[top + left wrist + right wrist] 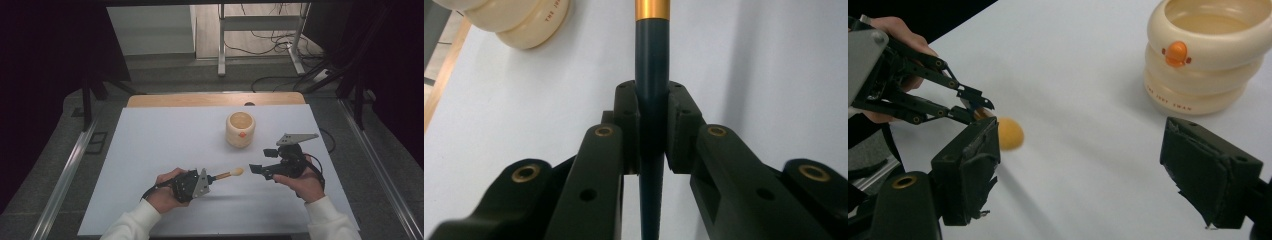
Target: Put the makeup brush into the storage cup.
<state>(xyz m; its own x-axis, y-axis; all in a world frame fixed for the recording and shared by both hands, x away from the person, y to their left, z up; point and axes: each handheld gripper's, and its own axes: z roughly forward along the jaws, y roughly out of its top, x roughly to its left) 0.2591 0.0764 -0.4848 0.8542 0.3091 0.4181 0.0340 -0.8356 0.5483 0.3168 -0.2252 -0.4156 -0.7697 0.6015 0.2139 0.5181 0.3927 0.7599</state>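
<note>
While the left gripper pinches the brush by its dark handle, holding its pale tip level above the table near the cream cup, the right gripper, just beside that tip, stands spread, seemingly ready to receive it.

Cup on table, right of centre; brush below it, lower centre, between left gripper and right gripper.

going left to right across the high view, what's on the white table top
left gripper shut on a brush handle → the brush's pale round tip → right gripper, fingers open; the cream duck-faced pot stands farther back, above that gap.
</note>
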